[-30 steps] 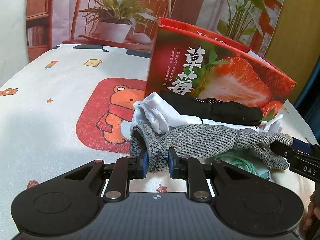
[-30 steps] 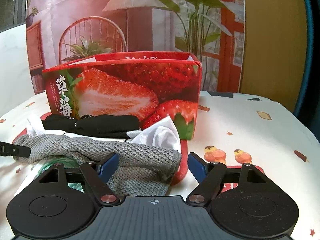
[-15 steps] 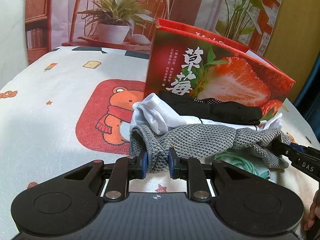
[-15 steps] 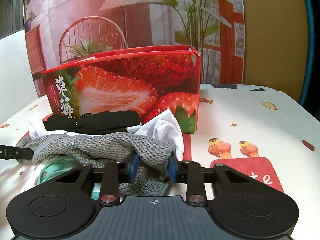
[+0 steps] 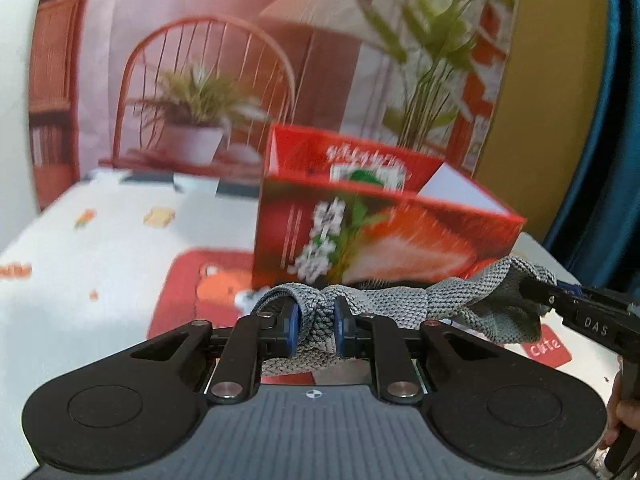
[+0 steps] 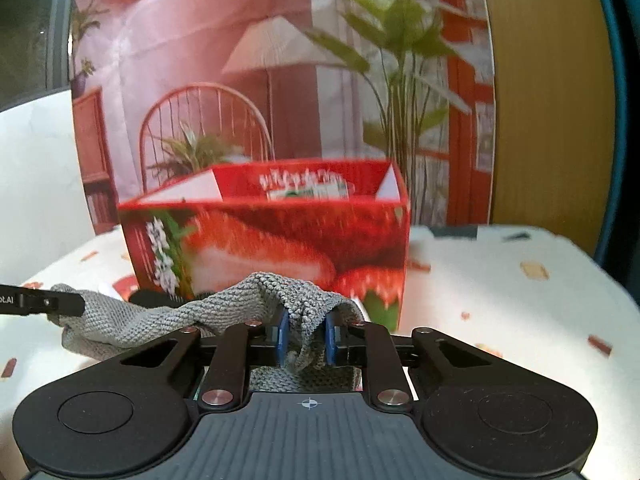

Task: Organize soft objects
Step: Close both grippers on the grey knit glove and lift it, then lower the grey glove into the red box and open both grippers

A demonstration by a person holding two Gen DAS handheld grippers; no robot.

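So compared to half a second ago, the grey knit cloth [image 5: 404,308] is up off the pile now, stretched in the air between both claws in front of the strawberry box [image 5: 384,240], and the box's open top shows. Background's gone blurry. Readable text: "DAS" on the right gripper [image 5: 536,300] seen from the left camera, and "Cute" on the tablecloth [image 5: 120,240]. The box lettering is too smeared to read. The left gripper [image 5: 314,330] is pinched tight on one end of the cloth, the right one [image 6: 306,334] clamped on the other.
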